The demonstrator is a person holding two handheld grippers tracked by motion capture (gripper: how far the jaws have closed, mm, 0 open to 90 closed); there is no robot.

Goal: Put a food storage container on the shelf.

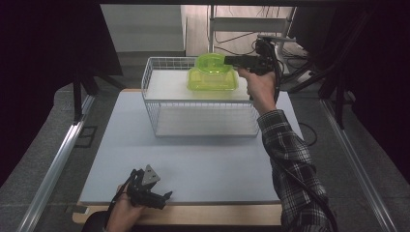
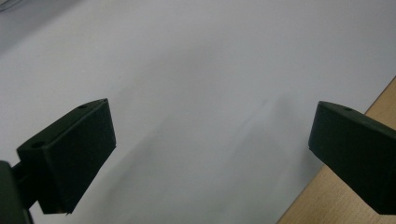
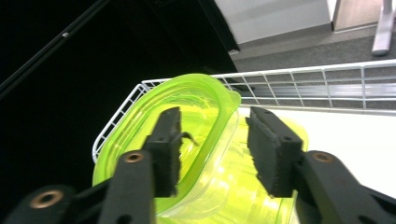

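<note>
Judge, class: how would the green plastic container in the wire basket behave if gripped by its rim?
The green container looks thin and translucent, so probably light and slightly flexible. Its glossy surface may slip between the fingers. Stacked tilted on another, it may shift.

Your high view is dim overall; black masses fill the upper left and right of the frame. The table top (image 1: 193, 159) reads evenly lit, with a soft shadow below the wire basket (image 1: 159, 104). Your left gripper view is bright and washed out, its near jaws soft. In your right gripper view the green container (image 3: 205, 140) glows with glare and the upper left goes black.
</note>
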